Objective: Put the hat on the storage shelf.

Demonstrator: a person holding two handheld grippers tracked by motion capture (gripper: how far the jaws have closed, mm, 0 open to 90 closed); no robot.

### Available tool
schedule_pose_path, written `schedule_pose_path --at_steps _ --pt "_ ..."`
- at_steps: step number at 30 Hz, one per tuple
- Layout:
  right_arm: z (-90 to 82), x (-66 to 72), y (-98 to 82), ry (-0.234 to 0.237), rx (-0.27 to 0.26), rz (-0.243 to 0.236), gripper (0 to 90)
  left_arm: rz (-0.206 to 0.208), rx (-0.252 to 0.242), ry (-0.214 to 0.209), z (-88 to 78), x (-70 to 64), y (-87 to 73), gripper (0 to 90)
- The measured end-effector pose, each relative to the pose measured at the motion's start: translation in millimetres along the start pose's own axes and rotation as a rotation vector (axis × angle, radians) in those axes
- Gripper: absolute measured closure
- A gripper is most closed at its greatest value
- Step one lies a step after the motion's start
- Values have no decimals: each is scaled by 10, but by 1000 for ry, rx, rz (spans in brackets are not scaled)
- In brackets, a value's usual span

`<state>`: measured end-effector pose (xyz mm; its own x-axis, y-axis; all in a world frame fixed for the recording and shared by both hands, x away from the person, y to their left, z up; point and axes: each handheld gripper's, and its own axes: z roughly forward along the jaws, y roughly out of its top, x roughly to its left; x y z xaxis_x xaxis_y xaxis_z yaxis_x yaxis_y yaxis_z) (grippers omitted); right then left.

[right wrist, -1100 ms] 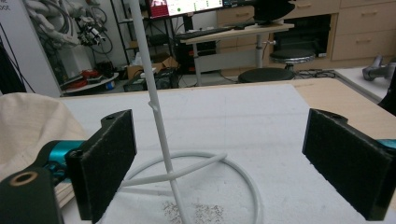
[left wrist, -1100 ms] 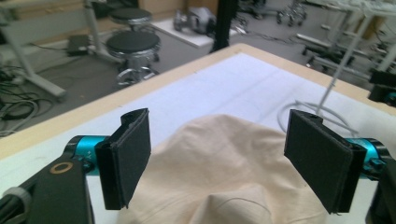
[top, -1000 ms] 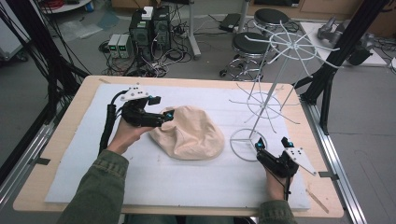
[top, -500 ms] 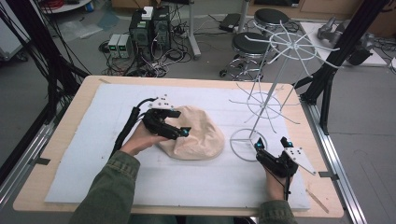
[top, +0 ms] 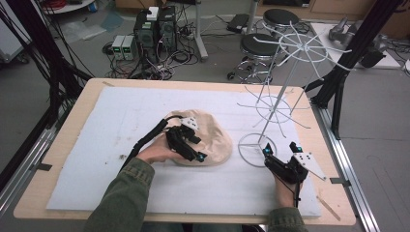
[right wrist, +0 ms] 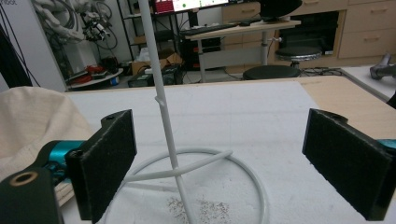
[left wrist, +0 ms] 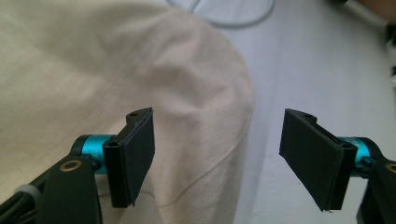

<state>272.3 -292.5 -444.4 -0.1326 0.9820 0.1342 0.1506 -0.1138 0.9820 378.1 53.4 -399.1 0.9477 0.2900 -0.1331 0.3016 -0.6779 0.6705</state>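
Both grippers' fingers (left wrist: 135, 156) wide apart, left (top: 189, 147) just closing slightly.

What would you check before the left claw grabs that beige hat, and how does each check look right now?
1. Left gripper jaws apart: ok; they have just been closing slightly.
2. Hat edge between the jaws: ok, in the left gripper view.
3. Pads pressing the fabric: not ok, no grip yet.
4. Right gripper open, astride the white rack pole at its base ring: ok.
5. Rack upright: ok.
6. Enough fabric for a firm grip: cannot tell.
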Motion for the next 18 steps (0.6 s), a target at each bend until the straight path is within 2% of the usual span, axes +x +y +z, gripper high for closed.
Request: schedule_pose_path --at_steps 4,8,12,13,18 --pt "0 0 0 1 -3 2 89 12 39 3 100 -6 -9 268" --pt "-1 -6 2 0 -4 -1 89 1 60 -4 174 15 -9 274" --pt "1 -9 3 2 -6 -3 89 -3 95 -34 252 53 -34 283" --pt "1 -10 2 1 -7 -4 89 -16 91 -43 270 54 -42 290" --pt "2 -11 2 2 -6 0 89 -13 107 -50 322 58 -50 298"
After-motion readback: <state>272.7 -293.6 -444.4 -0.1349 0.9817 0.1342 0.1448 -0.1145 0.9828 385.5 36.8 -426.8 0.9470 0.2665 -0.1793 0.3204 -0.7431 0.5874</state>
